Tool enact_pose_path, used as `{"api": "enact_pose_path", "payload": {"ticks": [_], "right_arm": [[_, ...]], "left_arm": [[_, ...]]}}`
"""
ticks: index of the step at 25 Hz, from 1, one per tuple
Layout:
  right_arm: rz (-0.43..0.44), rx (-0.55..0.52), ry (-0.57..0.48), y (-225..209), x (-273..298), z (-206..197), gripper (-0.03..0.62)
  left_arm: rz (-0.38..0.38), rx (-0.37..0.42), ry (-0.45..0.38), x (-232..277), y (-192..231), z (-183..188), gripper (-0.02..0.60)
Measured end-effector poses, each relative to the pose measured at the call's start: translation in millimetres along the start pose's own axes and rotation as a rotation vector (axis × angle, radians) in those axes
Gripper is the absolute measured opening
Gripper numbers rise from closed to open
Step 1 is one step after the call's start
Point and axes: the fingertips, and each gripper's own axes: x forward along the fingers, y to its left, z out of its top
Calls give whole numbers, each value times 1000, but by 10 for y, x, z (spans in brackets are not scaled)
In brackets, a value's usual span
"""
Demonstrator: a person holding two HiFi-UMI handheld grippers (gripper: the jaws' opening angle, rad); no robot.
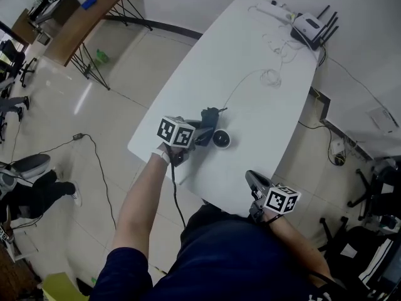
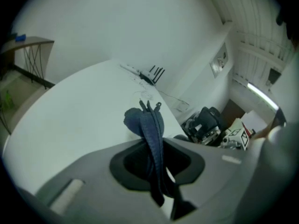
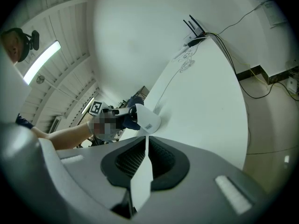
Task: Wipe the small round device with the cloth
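- The right gripper (image 1: 252,178) hovered over the near right edge of the white bench (image 1: 263,118), pointed away from the person and somewhat downward; its fingers were together with only a thin slit between them and nothing in it
- A little farther in and to the left, the left gripper (image 1: 202,133) reached across the near left part of the bench, its marker cube (image 1: 175,132) facing up, held by a bare forearm
- Its fingers were clamped on the cloth (image 1: 210,116), a dark blue bunch that passed between them and stuck out past their tips in a crumpled knot
- The small round device (image 1: 220,139) sat on the bench just to the right of the left gripper's tips, between the two grippers and nearer the left one; it had a white body and a dark round face
- The cloth was just beside the device on its far left side; whether the two touched could not be told
- A thin white cable (image 1: 241,83) ran from the device toward the far end of the bench and ended in a loose coil
- At the far right corner stood a white router (image 1: 308,27) with dark antennas, and a white power strip (image 1: 270,8) lay to its left
- Beyond the bench on the far left, a brown wooden table (image 1: 94,14) stood on the pale tiled floor
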Motion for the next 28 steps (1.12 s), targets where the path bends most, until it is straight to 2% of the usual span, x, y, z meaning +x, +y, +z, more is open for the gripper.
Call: {"api": "enact_pose_path", "payload": {"ticks": [3, 6, 8, 11, 15, 17, 19, 20, 22, 25, 28], "right_arm": [[13, -7, 14, 22, 34, -12, 26], [26, -23, 28, 51, 58, -33, 26], [36, -35, 37, 79, 64, -45, 26], [49, -50, 50, 116, 68, -44, 26], [59, -60, 65, 127, 76, -41, 26], [58, -62, 73, 117, 83, -55, 26], [55, -61, 76, 103, 83, -60, 26], [55, -58, 75, 105, 81, -58, 26], [57, -53, 70, 128, 76, -53, 26], [57, -46, 63, 132, 66, -58, 26], [44, -24, 56, 66, 42, -67, 26]], "left_arm": [[67, 167, 21, -90, -189, 105, 71], [182, 429, 106, -112, -306, 50, 71], [244, 574, 149, -97, -378, -30, 71], [313, 744, 192, -102, -548, -109, 69], [463, 1024, 273, -82, -682, -253, 69], [502, 1103, 299, -46, -744, -348, 67], [518, 1081, 276, -52, -775, -342, 67], [513, 1029, 244, -84, -774, -304, 67], [477, 871, 155, -216, -722, -176, 67], [360, 646, 57, -425, -562, 47, 67], [183, 487, 73, -445, -426, 177, 67]]}}
